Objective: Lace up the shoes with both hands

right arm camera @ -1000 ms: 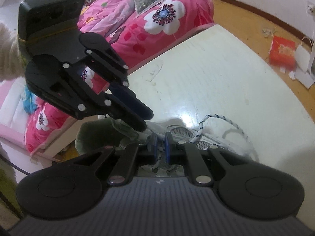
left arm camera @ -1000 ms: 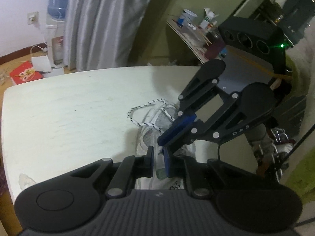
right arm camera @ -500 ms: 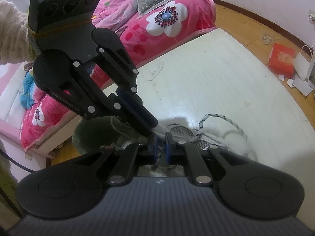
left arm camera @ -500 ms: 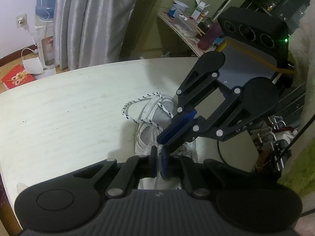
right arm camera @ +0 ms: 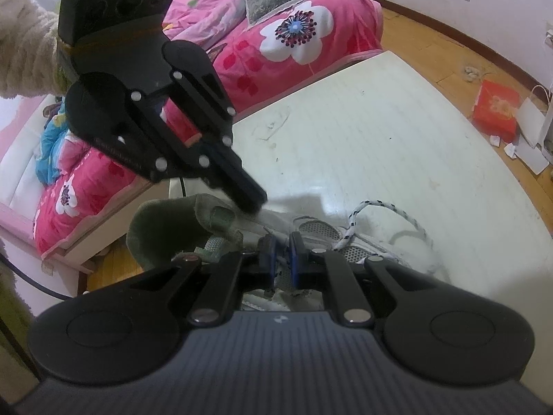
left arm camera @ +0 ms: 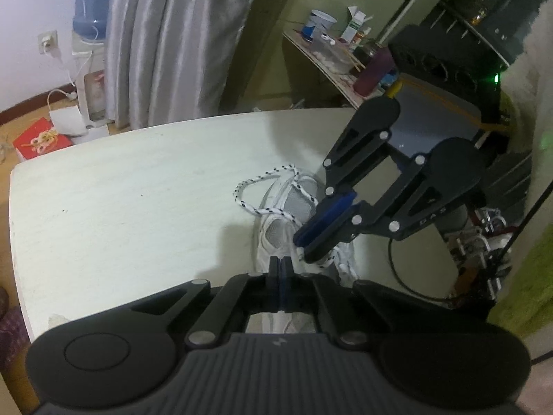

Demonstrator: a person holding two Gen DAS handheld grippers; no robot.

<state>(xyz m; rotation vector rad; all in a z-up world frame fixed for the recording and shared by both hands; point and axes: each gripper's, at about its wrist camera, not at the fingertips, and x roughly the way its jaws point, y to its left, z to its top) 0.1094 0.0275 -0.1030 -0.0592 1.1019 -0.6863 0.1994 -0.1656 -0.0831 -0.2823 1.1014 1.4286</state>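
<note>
A white mesh sneaker (left arm camera: 276,231) (right arm camera: 321,231) lies on the pale table (left arm camera: 121,190), with its grey-green collar (right arm camera: 166,221) toward the near edge. A white lace with black specks (left arm camera: 247,204) (right arm camera: 380,204) loops loosely over the toe end. My left gripper (left arm camera: 280,269) is shut, and I see nothing between its pads. In the right wrist view the left gripper (right arm camera: 254,204) points down onto the shoe's upper. My right gripper (right arm camera: 281,259) is shut on a strand of the lace over the eyelets. In the left wrist view the right gripper (left arm camera: 303,254) sits just right of my left one.
A bed with a pink flowered quilt (right arm camera: 293,34) stands beyond the table's far side. A red box (right arm camera: 496,109) and white bags lie on the wooden floor. A cluttered shelf (left arm camera: 338,55), a grey curtain (left arm camera: 172,41) and a water dispenser (left arm camera: 88,17) stand behind. A fuzzy sleeve (right arm camera: 24,58) holds the left gripper.
The left gripper's jaws have closed from a small gap to fully shut, and its tip has come down onto the shoe. The right gripper has kept its grip and place.
</note>
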